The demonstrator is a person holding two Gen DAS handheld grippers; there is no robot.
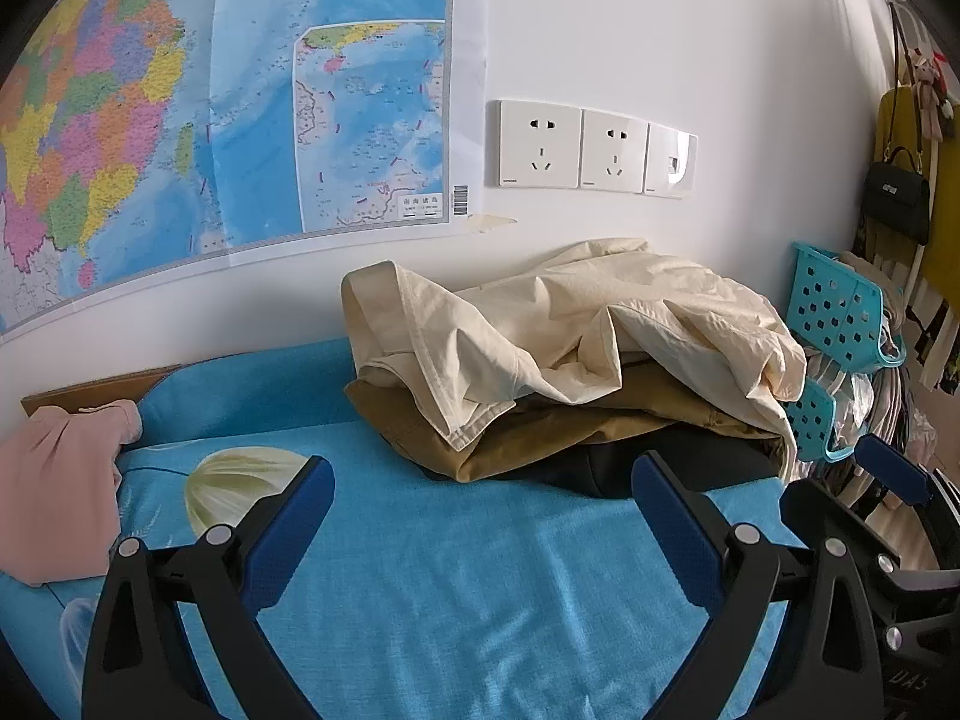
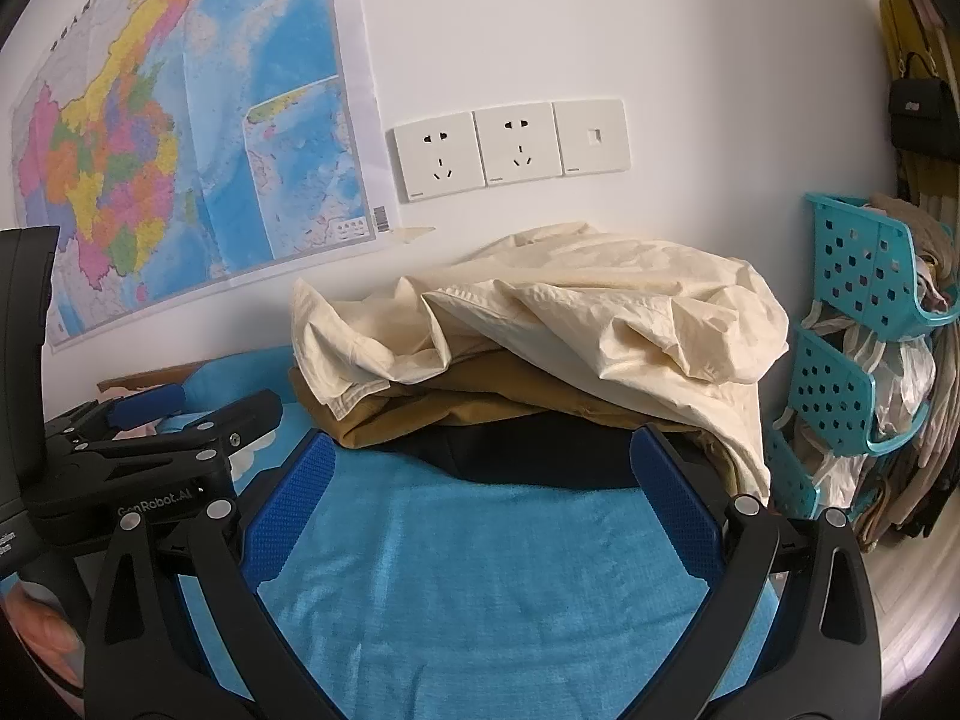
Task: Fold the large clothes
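Ahead of both my tongs stands a white wall [image 1: 660, 30] with a big coloured map [image 1: 210, 120] on it, up and to the left of the left tongs. Under the tongs spreads the blue cover [image 1: 450, 570] of the surface I work on; I cannot tell if it is a bed or a worktop.

Straight in front of the tongs, against the wall, lies the pile of clothes [image 2: 540, 360]. On top is a cream garment [image 1: 600, 324], crumpled and loose, which hangs down on the right side. Under it is a brown garment [image 1: 540, 426], and at the bottom a dark garment [image 2: 528, 456] which reaches nearly between the tips of the right tongs.

To the right of the pile hang turquoise baskets [image 2: 858, 276]. A pink garment [image 1: 54, 480] lies to the left of the left tongs.

The left tongs [image 1: 483, 486] are wide apart and hold nothing. The right tongs [image 2: 483, 462] are also wide apart and empty, just before the pile. Three white sockets [image 1: 594, 147] sit on the wall above the pile.
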